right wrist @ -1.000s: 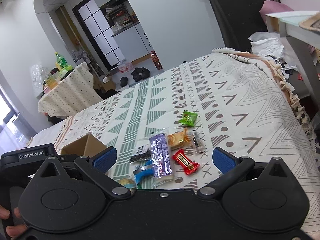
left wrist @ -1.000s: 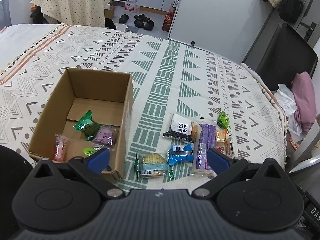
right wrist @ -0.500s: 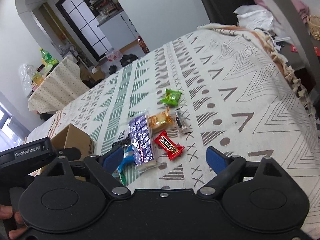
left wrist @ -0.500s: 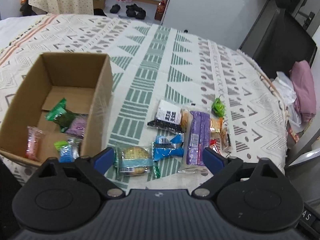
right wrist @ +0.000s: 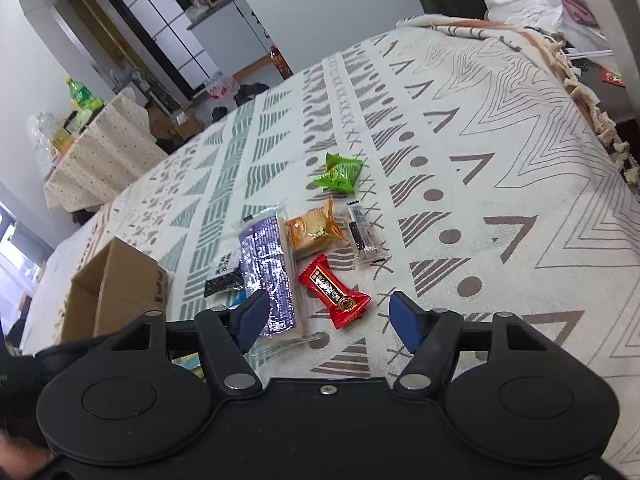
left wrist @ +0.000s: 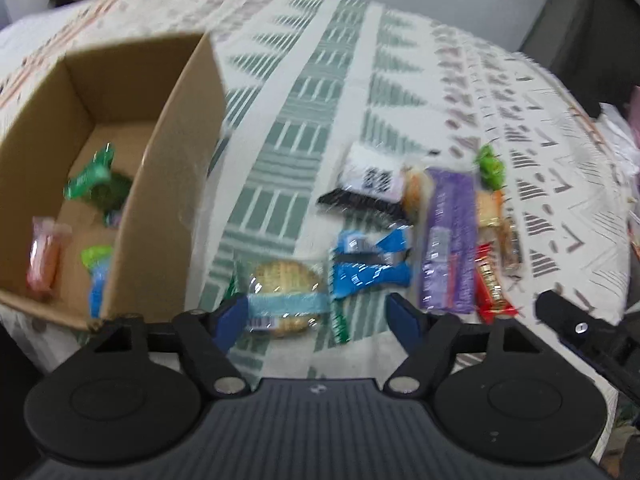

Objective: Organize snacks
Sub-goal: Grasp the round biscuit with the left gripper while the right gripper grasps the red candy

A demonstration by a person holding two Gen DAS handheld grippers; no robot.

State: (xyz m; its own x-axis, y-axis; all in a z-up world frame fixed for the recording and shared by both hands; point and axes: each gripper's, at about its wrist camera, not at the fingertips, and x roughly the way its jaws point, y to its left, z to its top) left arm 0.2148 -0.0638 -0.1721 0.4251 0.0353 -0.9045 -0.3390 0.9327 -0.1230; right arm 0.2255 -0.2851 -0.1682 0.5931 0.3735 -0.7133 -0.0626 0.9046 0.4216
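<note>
patterned bedspread [right wrist: 480, 128] carried scattered snacks beside a cardboard box [left wrist: 168, 184].
both grippers' fingers had just been closing, gripping nothing: left gripper [left wrist: 316, 316] around a round biscuit pack [left wrist: 284, 292], right gripper [right wrist: 328, 316] around a red candy [right wrist: 334, 292].

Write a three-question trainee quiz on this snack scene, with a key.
1. True or false: the cardboard box already holds some snacks.
2. Which snack lies between the right claw's fingers? A) green packet B) red candy C) orange cake
3. Fill in: the left claw frames the round ____ in a clear wrapper.

Key: 1 true. 2 B, the red candy, not yet gripped. 3 biscuit. Both claws have just been closing, pads not yet pressing.
</note>
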